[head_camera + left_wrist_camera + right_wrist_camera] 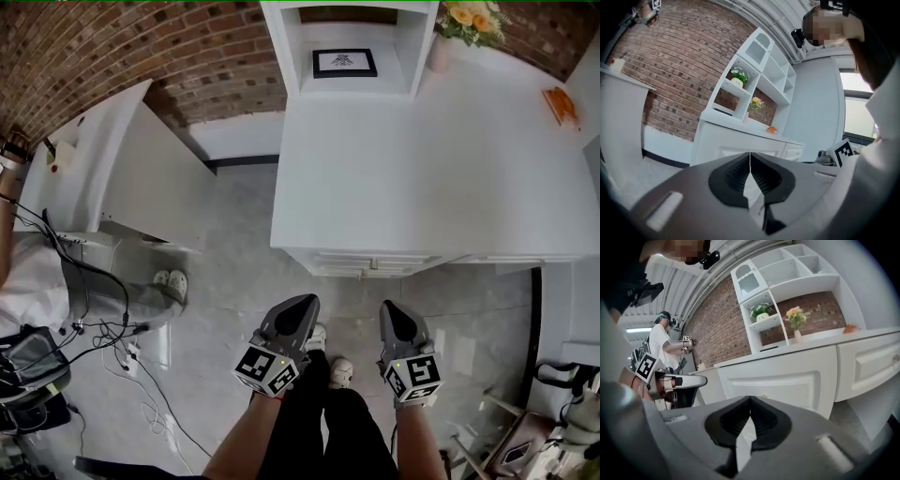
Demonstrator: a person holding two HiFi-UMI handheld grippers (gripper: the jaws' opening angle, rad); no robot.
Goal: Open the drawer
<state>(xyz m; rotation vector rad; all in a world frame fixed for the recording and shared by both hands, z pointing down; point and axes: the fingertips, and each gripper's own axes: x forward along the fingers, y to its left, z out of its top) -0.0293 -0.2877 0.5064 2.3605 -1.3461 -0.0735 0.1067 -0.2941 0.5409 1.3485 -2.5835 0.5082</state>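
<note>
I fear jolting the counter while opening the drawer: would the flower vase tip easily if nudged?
Probably yes: the vase looks slim and upright, with a wider bunch of flowers above it, so it is likely top-heavy. It looks small, so probably light. If it is ceramic or glass, a fall could break it.

Head view bright, evenly lit — white tabletop nearly washed out, little texture. Soft shadow on floor beneath cabinet edge. Fisheye bends brick wall near frame edges. Both gripper views: black vignette at corners, strong barrel curve. Left gripper and right gripper bodies soft, too near lens; background sharper. Window in left gripper view glares — pale, detail lost.
</note>
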